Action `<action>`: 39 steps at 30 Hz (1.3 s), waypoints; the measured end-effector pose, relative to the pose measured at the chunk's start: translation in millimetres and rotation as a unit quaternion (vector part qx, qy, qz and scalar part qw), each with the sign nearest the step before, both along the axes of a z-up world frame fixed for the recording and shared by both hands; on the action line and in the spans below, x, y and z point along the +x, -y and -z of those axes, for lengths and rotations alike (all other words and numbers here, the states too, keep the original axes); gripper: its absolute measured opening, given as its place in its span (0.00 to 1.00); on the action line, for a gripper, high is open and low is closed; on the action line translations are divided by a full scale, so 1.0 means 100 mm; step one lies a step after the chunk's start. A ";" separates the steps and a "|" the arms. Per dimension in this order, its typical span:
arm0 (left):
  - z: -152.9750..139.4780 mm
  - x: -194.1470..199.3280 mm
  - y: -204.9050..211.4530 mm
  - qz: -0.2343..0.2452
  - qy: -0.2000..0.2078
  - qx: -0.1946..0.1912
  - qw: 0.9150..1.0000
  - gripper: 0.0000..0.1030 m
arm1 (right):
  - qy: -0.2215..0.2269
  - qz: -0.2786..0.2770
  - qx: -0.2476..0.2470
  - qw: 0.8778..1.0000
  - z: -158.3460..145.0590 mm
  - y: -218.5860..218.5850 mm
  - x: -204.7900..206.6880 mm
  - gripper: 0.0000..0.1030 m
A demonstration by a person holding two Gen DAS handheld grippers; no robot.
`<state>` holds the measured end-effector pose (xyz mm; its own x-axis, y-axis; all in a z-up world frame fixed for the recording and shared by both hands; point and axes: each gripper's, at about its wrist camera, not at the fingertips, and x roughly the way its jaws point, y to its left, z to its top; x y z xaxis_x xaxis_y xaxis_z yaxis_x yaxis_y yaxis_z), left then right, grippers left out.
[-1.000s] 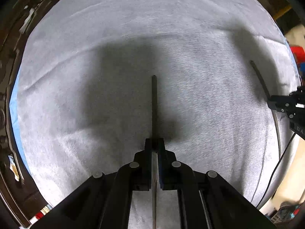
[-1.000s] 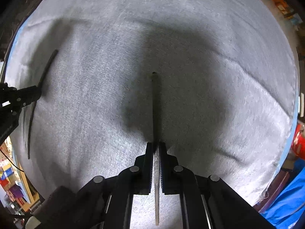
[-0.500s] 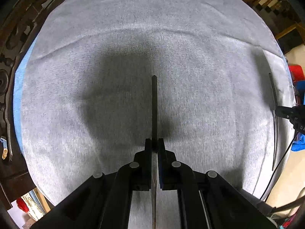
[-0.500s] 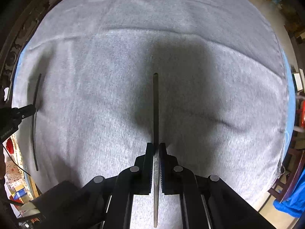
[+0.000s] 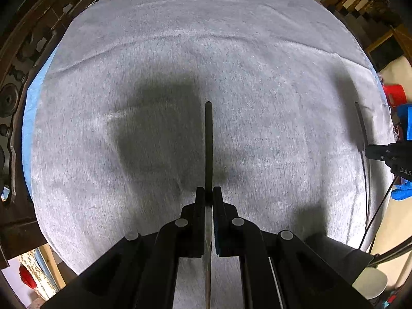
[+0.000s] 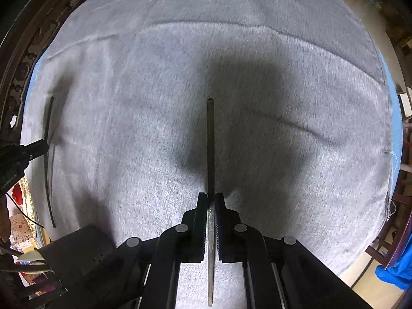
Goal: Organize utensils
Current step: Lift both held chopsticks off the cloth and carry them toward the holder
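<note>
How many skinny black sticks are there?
2. One stick is pinched in the left gripper, the other stick in the right gripper, both above the gray cloth. None others show.

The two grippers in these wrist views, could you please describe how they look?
Both the left gripper and right gripper are matte black, with angular linkage arms, round silver pivot pins and blue ridged pads inside the fingers. White lettering marks the right gripper's side in the left wrist view, and a thin dark cable trails below it.
</note>
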<state>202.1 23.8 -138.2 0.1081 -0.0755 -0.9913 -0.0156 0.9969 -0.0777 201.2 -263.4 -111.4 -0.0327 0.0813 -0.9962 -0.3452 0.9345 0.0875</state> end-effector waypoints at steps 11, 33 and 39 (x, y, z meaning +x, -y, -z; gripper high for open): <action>-0.05 -0.39 -0.03 -0.005 0.010 -0.011 1.000 0.05 | 0.007 0.015 0.027 1.000 0.03 0.05 -0.33 0.06; -0.35 -0.46 -0.28 -0.024 0.045 -0.047 0.998 0.05 | 0.034 0.042 0.098 0.994 -0.44 0.51 -0.66 0.06; -0.42 -0.49 -0.29 -0.030 0.056 -0.058 0.996 0.05 | 0.042 0.056 0.115 0.991 -0.55 0.66 -0.75 0.06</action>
